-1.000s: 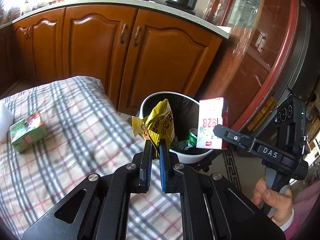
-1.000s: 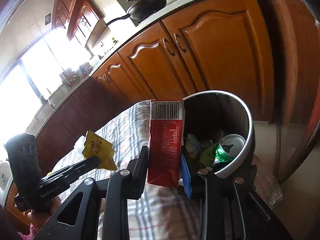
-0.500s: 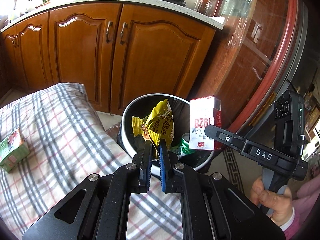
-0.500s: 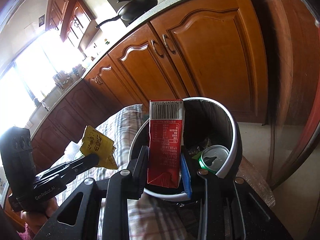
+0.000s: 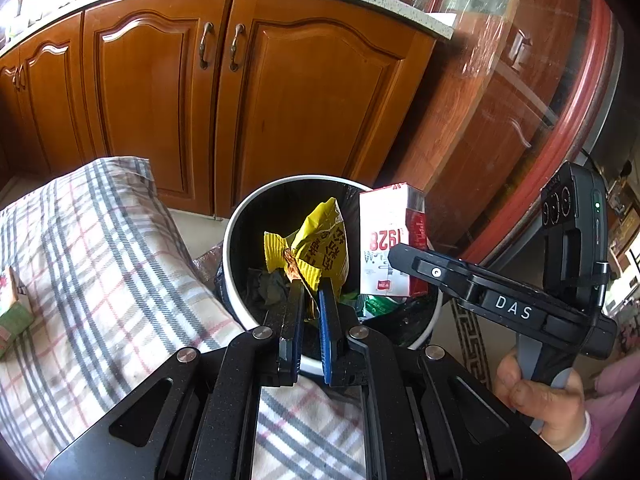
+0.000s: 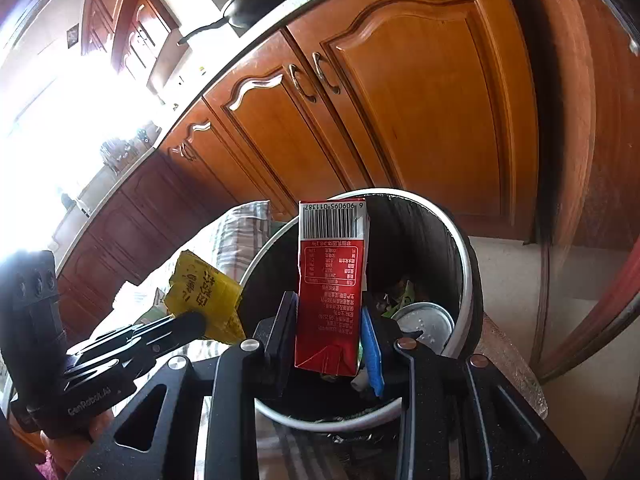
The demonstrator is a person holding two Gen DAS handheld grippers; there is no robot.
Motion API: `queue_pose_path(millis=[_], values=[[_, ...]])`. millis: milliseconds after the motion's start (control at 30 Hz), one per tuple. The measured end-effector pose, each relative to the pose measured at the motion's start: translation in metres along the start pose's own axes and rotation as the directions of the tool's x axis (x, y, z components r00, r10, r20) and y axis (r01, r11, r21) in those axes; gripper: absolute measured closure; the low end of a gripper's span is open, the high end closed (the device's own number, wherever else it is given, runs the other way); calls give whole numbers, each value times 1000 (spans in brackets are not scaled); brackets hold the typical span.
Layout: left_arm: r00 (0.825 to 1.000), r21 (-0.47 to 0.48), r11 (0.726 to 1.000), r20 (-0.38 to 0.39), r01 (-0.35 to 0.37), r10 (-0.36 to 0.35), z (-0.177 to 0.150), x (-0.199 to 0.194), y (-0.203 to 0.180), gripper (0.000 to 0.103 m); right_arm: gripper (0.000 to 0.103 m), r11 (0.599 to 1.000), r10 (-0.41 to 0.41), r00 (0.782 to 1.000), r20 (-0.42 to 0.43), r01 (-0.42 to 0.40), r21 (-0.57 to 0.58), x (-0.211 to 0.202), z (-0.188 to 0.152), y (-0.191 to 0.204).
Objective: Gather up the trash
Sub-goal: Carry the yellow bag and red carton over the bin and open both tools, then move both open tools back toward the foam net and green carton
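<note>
My left gripper [image 5: 309, 285] is shut on a crumpled yellow snack wrapper [image 5: 320, 246], which hangs over the open mouth of the white-rimmed trash bin [image 5: 240, 216]. A red and white drink carton [image 6: 332, 280] stands upright between the pads of my right gripper [image 6: 328, 308], shut on it, above the same trash bin [image 6: 464, 248]. In the left wrist view the carton [image 5: 390, 240] and right gripper [image 5: 404, 254] sit just right of the wrapper. The right wrist view shows the wrapper [image 6: 204, 292] and left gripper [image 6: 200, 320] at the bin's left rim. A can lid [image 6: 426, 320] and dark scraps lie inside.
A plaid cloth [image 5: 100, 260] covers the surface left of the bin, with a green packet [image 5: 14, 322] near its left edge. Wooden cabinet doors [image 5: 280, 112] stand behind the bin, and a glass-fronted red cabinet [image 5: 520, 100] is at the right. A hand [image 5: 536, 400] holds the right gripper's handle.
Both grippers have moved toward the bin with their loads. The wrapper and carton, earlier beside and short of the bin, now hang over its opening. The plaid cloth has slid leftward in view.
</note>
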State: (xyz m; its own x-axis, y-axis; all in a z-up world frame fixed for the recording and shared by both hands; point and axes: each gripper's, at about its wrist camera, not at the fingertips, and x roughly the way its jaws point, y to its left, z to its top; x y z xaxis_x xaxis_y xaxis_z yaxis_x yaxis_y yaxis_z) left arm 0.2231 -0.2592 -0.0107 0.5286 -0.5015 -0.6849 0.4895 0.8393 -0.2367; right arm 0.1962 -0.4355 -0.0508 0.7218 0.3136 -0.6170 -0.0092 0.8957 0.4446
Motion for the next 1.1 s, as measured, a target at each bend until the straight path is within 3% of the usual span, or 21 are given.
queue_pose_path(millis=[333, 400, 433, 467, 567, 733, 867, 1100], values=[[1000, -7, 1000, -19, 6, -6, 4, 14, 0, 93, 72, 1000, -12, 1000, -17, 12, 5, 9, 7, -7], [1000, -15, 1000, -22, 8, -8, 4, 15, 1, 83, 69, 1000, -12, 1000, -21, 13, 10, 10, 9, -8], [1000, -20, 1000, -22, 8, -9, 4, 16, 2, 71, 68, 1000, -12, 1000, -25, 12, 14, 11, 10, -9], [1000, -27, 1000, -14, 2, -2, 4, 14, 3, 64, 62, 1000, -11, 1000, -27, 11, 20, 12, 10, -10], [1000, -41, 999, -6, -3, 3, 1, 9, 7, 54, 45, 999, -7, 1000, -22, 8, 32, 10, 10, -11], [999, -82, 996, 21, -26, 27, -9, -6, 21, 41, 31, 1000, -2, 1000, 1, 2, 30, 3, 6, -4], [998, -126, 991, 38, -43, 49, -24, -23, 42, 39, 16, 1000, 6, 1000, 23, -6, 7, -3, -1, 10], [993, -212, 973, 55, -91, 105, -56, -58, 87, 39, 13, 997, 56, 998, 9, -56, -55, -1, -16, 50]])
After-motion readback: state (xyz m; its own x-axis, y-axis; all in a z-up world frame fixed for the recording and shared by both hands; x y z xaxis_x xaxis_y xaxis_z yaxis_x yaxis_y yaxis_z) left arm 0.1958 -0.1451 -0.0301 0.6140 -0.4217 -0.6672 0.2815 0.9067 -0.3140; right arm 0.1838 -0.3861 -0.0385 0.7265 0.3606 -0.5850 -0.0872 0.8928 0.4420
